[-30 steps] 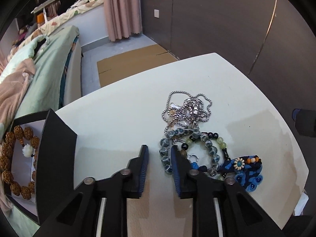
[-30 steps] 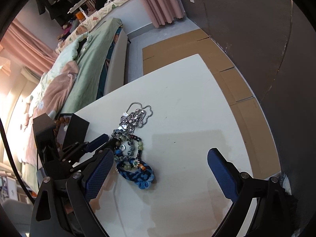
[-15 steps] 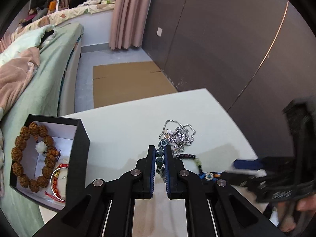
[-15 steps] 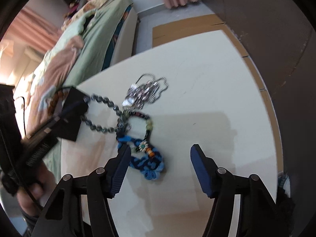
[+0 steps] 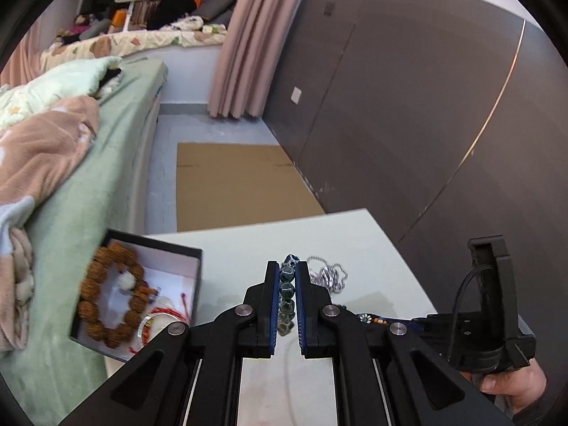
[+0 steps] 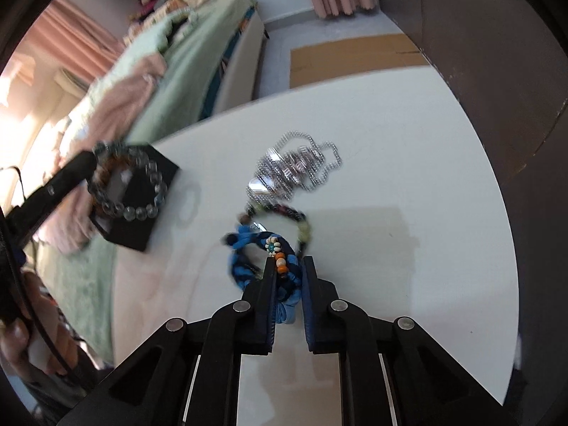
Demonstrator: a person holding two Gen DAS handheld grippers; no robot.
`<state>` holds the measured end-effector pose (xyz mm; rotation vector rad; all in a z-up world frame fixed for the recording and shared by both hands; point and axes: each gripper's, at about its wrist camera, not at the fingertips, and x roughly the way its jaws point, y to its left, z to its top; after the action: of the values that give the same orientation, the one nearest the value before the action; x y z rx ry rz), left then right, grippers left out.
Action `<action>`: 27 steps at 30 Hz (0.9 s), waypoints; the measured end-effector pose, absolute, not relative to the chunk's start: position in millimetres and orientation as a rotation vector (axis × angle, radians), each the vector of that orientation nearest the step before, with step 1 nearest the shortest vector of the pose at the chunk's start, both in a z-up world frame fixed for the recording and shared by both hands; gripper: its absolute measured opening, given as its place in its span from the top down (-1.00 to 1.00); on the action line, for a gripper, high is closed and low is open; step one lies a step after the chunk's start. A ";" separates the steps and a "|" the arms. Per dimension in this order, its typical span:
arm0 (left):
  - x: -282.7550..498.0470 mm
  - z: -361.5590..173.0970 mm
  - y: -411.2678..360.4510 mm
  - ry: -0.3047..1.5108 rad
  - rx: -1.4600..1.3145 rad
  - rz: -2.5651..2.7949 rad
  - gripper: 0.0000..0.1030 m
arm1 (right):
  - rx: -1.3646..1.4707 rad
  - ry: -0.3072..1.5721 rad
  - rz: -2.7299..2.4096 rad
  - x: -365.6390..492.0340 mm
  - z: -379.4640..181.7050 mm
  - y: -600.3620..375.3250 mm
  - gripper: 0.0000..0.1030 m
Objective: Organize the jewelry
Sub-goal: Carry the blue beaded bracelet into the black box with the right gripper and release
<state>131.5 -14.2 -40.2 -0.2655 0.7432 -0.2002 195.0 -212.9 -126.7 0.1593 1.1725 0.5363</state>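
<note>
So far: several pieces already lie in the black box (image 5: pixel 197 269); three remain on the white table (image 6: pixel 408 163), and two are in the grippers.
Left gripper (image 5: pixel 287 277): closed on the grey bead bracelet (image 5: pixel 286 294), a line of beads pinched between its blue pads; the bracelet is lifted off the table.
Right gripper (image 6: pixel 288 269): its fingers sit close on either side of the blue braided bracelet (image 6: pixel 248 266), which lies on the table at the near end of the pile; it looks clamped, though I judge this from the narrow gap only.
In the box: a brown bead bracelet (image 5: pixel 96 301), a red cord piece (image 5: pixel 167 314) and a clear bangle (image 5: pixel 151 321), at the left edge of the table beside the green bed (image 5: pixel 88 191).
Left to do: by my reading, drop the grey bracelet in the box, then the blue one, then the dark bead bracelet (image 6: pixel 284 213) and the silver chain necklace (image 6: pixel 298 170) farther out.
Left wrist view only: what the box holds, and the beads between the pads.
Right wrist view only: the grey bracelet hanging as a full loop over the box, blurred, and the whole remaining pile; the left view hides most of it behind its own fingers.
</note>
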 end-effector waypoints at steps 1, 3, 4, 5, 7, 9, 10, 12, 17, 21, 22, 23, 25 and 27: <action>129.7 -37.8 -10.8 0.736 -0.271 -0.197 0.84 | 0.183 1.151 0.543 194.9 -121.4 -212.9 0.73; 126.4 -31.7 -1.1 0.716 -0.295 -0.185 0.84 | 0.211 1.117 0.560 194.9 -113.3 -211.4 0.73; 124.9 -29.2 4.2 0.706 -0.304 -0.173 0.84 | 0.229 1.092 0.574 194.0 -107.2 -209.0 0.73; 123.4 -26.7 10.5 0.695 -0.310 -0.156 0.84 | 0.241 1.078 0.581 194.2 -103.0 -206.3 0.73; 122.1 -24.8 20.9 0.686 -0.323 -0.139 0.84 | 0.277 1.045 0.607 192.9 -94.9 -201.1 0.73; 120.8 -24.1 33.2 0.681 -0.345 -0.115 0.84 | 0.300 1.018 0.627 192.8 -88.6 -194.1 0.73; 120.2 -23.7 37.1 0.681 -0.349 -0.108 0.84 | 0.313 1.005 0.638 191.9 -85.3 -190.2 0.73; 120.0 -24.6 46.6 0.684 -0.357 -0.080 0.84 | 0.343 0.979 0.663 191.5 -80.2 -182.9 0.73; 128.8 -39.8 69.0 0.784 -0.410 0.002 0.83 | 0.378 0.947 0.711 188.6 -74.3 -159.1 0.73; 128.9 -47.0 81.1 0.806 -0.440 0.027 0.81 | 0.392 0.934 0.759 182.3 -71.4 -139.0 0.73; 127.3 -45.3 82.9 0.797 -0.437 0.028 0.80 | 0.393 0.930 0.768 181.0 -71.0 -135.5 0.74; 125.6 -43.1 84.8 0.787 -0.435 0.027 0.69 | 0.393 0.926 0.775 180.2 -70.7 -131.2 0.74; 121.7 -38.9 89.6 0.768 -0.432 0.032 -0.04 | 0.397 0.920 0.788 179.0 -70.5 -124.5 0.73; 117.8 -36.7 96.2 0.747 -0.457 0.031 -0.90 | 0.401 0.910 0.795 177.8 -69.8 -120.3 0.73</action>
<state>117.8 96.2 -36.7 -0.4567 0.7466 0.0312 177.8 -120.3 -69.8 0.4008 0.9096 0.7950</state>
